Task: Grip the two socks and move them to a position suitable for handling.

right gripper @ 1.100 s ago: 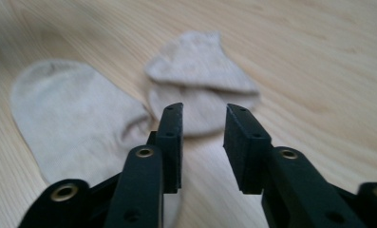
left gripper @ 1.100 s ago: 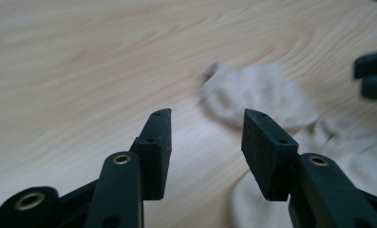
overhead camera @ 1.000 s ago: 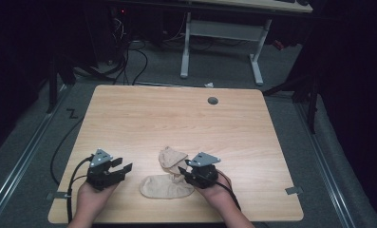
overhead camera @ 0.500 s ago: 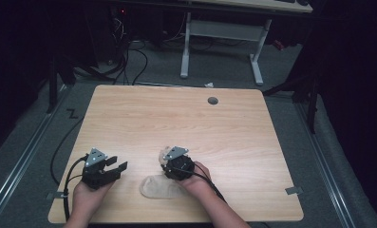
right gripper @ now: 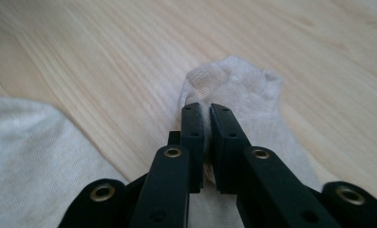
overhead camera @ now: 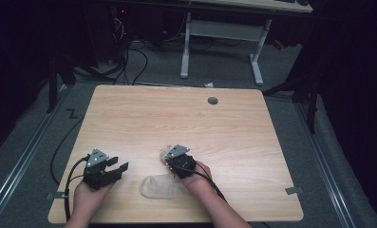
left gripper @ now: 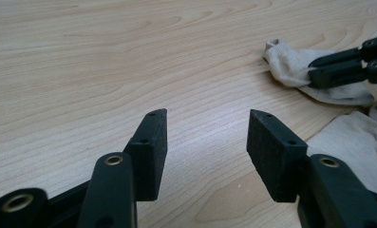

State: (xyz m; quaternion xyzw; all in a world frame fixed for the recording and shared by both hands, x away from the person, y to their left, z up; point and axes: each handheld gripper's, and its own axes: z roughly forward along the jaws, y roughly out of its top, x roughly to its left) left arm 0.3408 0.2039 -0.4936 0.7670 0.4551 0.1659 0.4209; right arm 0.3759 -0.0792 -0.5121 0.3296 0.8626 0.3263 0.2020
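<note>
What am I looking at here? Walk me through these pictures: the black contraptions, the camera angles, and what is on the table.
A person at a wooden table holds a hand tool with a two-jawed claw in each hand. One camera looks down from above; the other two ride on the claws. Two beige socks lie near the front edge. The right claw has just closed and pinches the farther sock. The left claw stands open over bare wood, holding nothing. The nearer sock lies flat.
</note>
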